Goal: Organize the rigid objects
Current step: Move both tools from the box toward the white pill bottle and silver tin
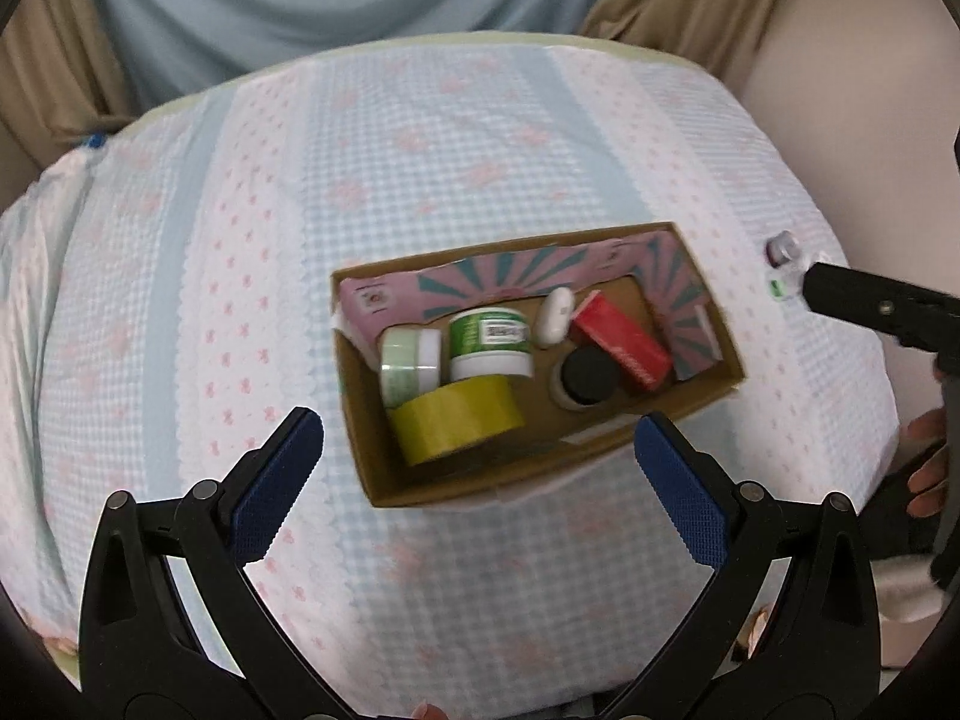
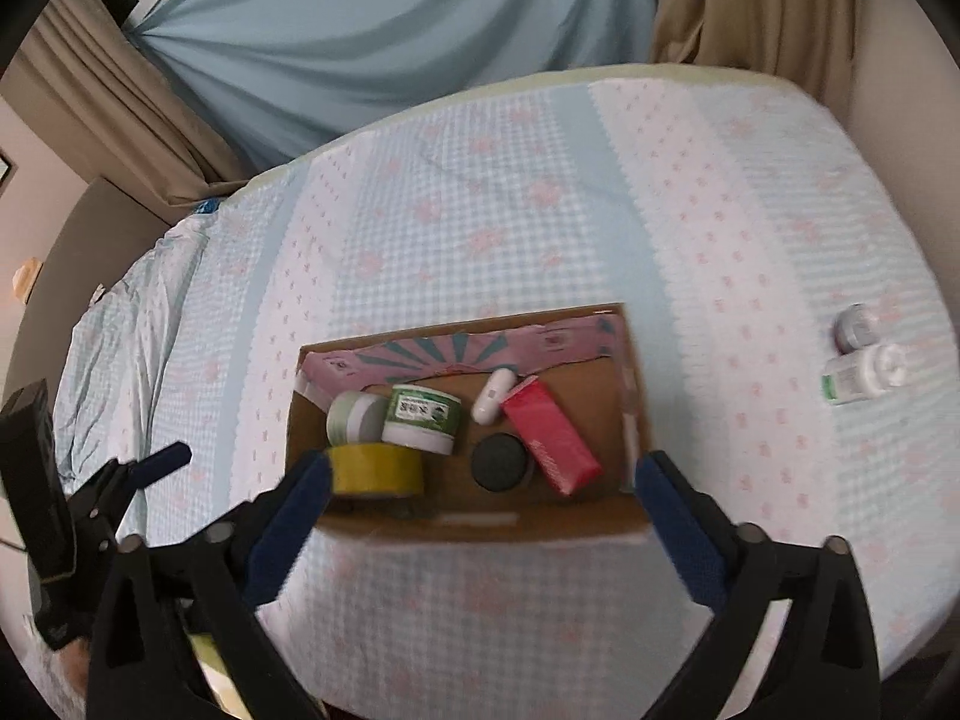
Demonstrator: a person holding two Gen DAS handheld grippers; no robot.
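Cardboard box is sitting mid-frame in both views on a bed w/ a blue-and-pink checked sheet. Inside it: yellow tape roll is lying at lower left of the box, touching a pale green jar tipped on its side just above it. A green-labelled tub is standing right beside that jar. A black round lid is lying lower centre, w/ a red box slanting just to its right and a small white case resting near the box's back wall, just above the red box's upper end.

Outside the box, 2 small bottles are still lying on the sheet at right of the right-wrist view: a white bottle w/ green label on its side and a greyish-capped jar just above it, touching or nearly so.

Left gripper is hovering over the box's near edge, jaws spread wide, nothing btwn the blue pads. Right gripper is likewise gaping to its widest over the box, holding nothing; its pads are clear of the contents. Pics are a bit motion-blurred.
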